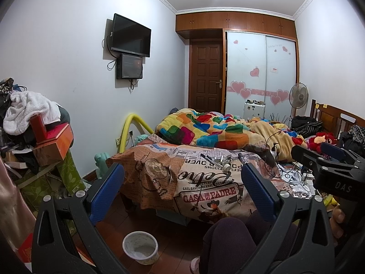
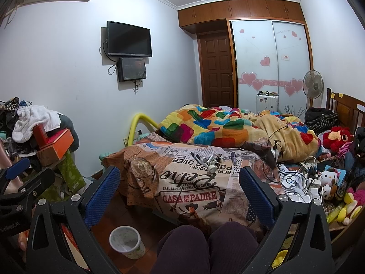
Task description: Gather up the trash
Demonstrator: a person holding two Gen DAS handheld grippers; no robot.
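Trash bin (image 2: 126,242) stands on floor beside knees (image 2: 205,246); both hand-held grippers (image 1: 182,191) (image 2: 179,193) spread, holding nothing, facing cluttered bed (image 2: 194,182)

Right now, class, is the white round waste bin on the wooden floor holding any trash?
No: the white round waste bin stands upright on the wooden floor, and its inside shows only a bare bottom.

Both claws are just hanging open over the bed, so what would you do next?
Probably lower the open right gripper toward the small white roll on the newspaper-print bedsheet. It lies straight ahead, nothing is held, and the white patterned bin waits empty on the floor.
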